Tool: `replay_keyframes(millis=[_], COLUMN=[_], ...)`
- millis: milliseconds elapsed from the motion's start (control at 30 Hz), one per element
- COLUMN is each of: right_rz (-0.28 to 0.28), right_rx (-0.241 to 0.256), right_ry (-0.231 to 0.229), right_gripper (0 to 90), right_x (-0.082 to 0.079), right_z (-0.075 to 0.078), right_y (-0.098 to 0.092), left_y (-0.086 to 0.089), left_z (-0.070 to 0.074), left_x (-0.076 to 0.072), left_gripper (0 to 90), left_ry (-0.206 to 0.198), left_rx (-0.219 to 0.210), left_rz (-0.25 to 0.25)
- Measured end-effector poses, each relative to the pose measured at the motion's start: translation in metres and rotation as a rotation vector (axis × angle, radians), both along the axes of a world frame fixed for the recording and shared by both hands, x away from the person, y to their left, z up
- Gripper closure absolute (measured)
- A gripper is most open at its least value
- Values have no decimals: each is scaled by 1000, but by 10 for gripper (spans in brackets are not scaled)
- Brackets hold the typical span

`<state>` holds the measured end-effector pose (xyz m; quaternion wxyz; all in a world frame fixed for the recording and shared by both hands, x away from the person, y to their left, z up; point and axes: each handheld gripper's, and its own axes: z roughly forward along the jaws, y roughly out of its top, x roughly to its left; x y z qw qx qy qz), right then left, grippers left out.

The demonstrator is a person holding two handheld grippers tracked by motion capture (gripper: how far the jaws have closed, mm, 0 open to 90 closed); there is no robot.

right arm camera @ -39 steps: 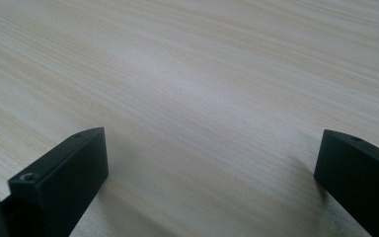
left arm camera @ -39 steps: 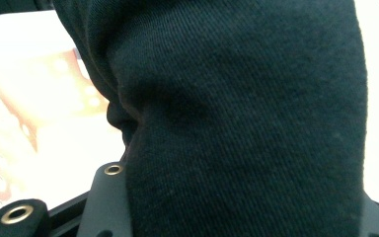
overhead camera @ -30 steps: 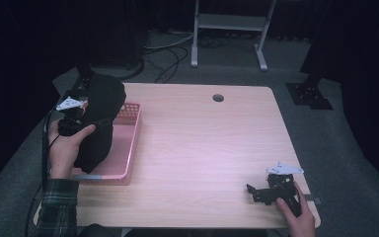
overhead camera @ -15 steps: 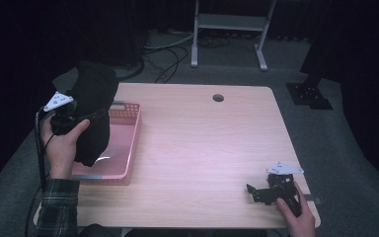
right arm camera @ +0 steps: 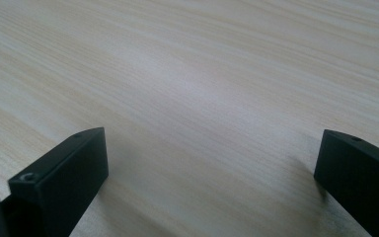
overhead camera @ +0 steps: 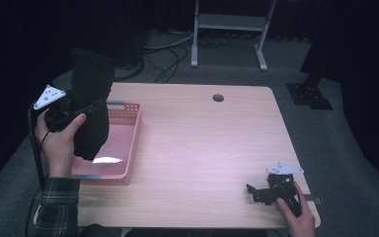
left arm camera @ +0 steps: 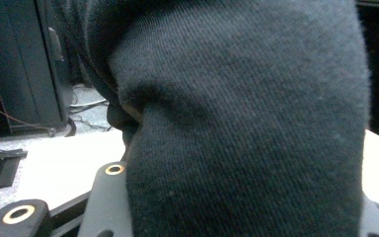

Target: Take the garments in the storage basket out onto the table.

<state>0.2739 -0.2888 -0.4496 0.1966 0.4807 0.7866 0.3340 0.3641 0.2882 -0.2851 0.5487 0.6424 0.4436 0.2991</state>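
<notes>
I hold a two-jaw tool in each hand at a pale wooden table (overhead camera: pixel 197 148). My left tool (overhead camera: pixel 61 114) is raised above the table's left edge and has hold of a black knitted garment (overhead camera: pixel 91 106), its jaws closed on the cloth. The garment hangs bunched from the grip, its lower end dangling over a pink plastic basket (overhead camera: pixel 123 148) that sits along the left edge of the table. I cannot tell whether the hem touches the basket floor.

In the left gripper view the garment (left arm camera: pixel 237 123) looks thick and soft, a fine ribbed knit, matte black, folded over itself in heavy rolls.

My right tool (overhead camera: pixel 269 190) rests low near the table's near right corner, its jaws spread wide with nothing between them; in the right gripper view bare wood grain shows between them.

The step in hand looks like lifting the garment clear of the basket. To do it well, I judge I should keep the grip firm, raise it until the loose end clears the basket wall, and move slowly so the cloth does not snag the mesh.
</notes>
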Motion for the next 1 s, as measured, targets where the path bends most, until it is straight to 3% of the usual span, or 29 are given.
replay_keyframes(millis=[133,267,467,700,1000], right_rz=[0,0,-1,-1,-3], right_rx=[-1,-1,-1,-1,0], right_ry=[-1,-1,0,-1,0], right_gripper=[0,0,0,0,0], right_x=[0,1,0,0,-1], right_z=[0,0,0,0,0], right_y=[0,0,0,0,0], left_y=[-3,-9,-18,-33,-50], left_z=[10,17,30,33,38], left_x=[5,9,12,8,5], left_gripper=[505,512,523,538,553], left_ry=[3,-8,-26,-7,-11], left_rx=[-20,-5,-21,-28,-55], left_rz=[-17,-19,-52,-111,-182])
